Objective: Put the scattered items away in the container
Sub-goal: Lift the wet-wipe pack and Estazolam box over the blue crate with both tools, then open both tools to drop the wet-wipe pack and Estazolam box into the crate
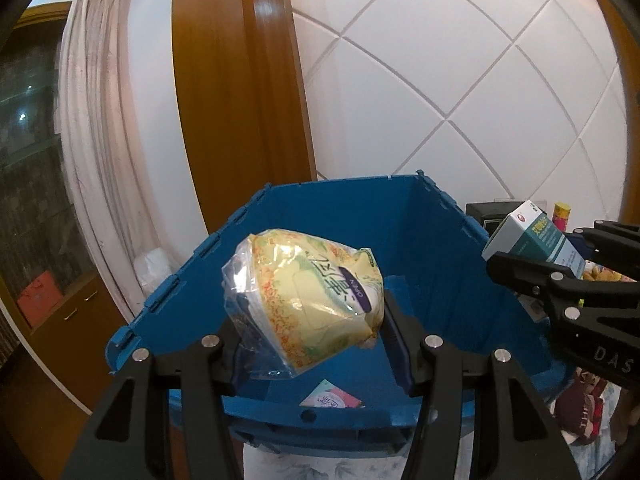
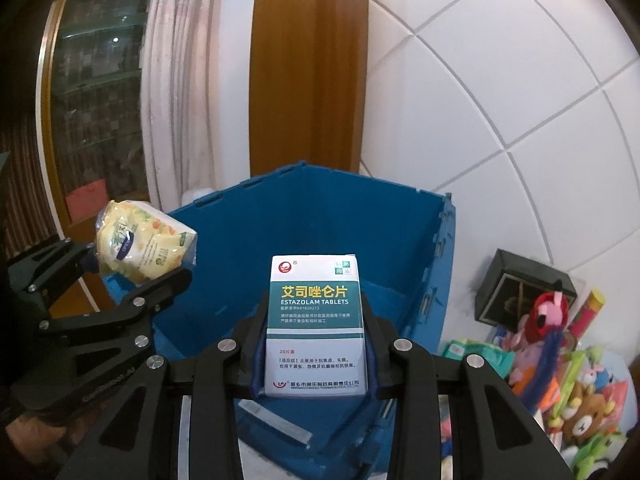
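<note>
Left wrist view looks down into the blue crate [image 1: 432, 240], a large folding box of smooth rigid plastic with hinged, notched rims and flat walls, open at the top; it stands before a white wall of diagonal padded panels [image 1: 480, 80], a glossy brown wooden post [image 1: 236, 80] and a pale pleated curtain [image 1: 96, 100]. The left gripper [image 1: 308, 320] reaches forward and slightly down over the crate's near rim, its black angular fingers pinching a tissue pack [image 1: 308, 300], a soft, rounded bundle in crinkly clear film printed yellow and green, held tilted above the crate's interior and clear of its floor. A small pink and white packet [image 1: 330, 398] lies on the floor of the crate just inside the near wall. In the right wrist view the right gripper [image 2: 316, 344] points the same way, forward and somewhat down over the crate [image 2: 320, 216], with its jaws pressed against both long sides of a medicine box [image 2: 316, 320], a crisp rectangular carton, white with a teal band, held upright with its printed face toward the camera, above the crate's open top. The two grippers sit side by side, each seen at the edge of the other's view. To the right of the crate lies a heap of plush toys [image 2: 572, 392] and a dark square box [image 2: 524, 292] leaning by the wall.
</note>
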A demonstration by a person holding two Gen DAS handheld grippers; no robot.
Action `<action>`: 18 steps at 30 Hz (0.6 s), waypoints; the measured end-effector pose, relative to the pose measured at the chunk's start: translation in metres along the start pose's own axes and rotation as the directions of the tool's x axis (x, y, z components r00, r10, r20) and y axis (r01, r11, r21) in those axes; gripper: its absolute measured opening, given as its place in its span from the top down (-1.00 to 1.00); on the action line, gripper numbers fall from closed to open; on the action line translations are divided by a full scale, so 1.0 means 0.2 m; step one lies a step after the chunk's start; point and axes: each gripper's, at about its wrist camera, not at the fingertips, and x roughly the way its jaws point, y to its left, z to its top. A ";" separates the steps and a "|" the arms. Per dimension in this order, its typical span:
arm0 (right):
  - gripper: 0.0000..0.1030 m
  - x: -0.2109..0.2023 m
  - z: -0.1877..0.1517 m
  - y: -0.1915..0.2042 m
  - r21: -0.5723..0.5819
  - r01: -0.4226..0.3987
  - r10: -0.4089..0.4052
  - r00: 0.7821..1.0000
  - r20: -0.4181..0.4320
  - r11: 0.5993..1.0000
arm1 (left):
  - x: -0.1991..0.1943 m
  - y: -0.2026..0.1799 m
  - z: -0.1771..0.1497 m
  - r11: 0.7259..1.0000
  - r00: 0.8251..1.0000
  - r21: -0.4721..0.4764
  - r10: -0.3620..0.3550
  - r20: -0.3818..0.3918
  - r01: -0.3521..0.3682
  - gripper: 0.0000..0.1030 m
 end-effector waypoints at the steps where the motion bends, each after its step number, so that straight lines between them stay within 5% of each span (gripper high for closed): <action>1: 0.30 0.01 0.00 0.00 0.000 0.001 -0.001 1.000 -0.005 1.000 | 0.01 0.00 0.00 1.000 1.000 0.001 -0.001 -0.003 0.001 -0.05; 12: 0.29 0.15 -0.01 -0.05 0.012 0.010 -0.010 0.999 -0.039 1.000 | 0.13 0.00 0.00 1.000 1.000 -0.007 -0.005 -0.023 0.004 -0.06; 18: 0.29 0.21 -0.01 -0.08 0.019 0.017 -0.016 0.999 -0.046 1.000 | 0.19 0.00 0.01 1.000 1.000 -0.006 0.005 -0.021 -0.005 -0.23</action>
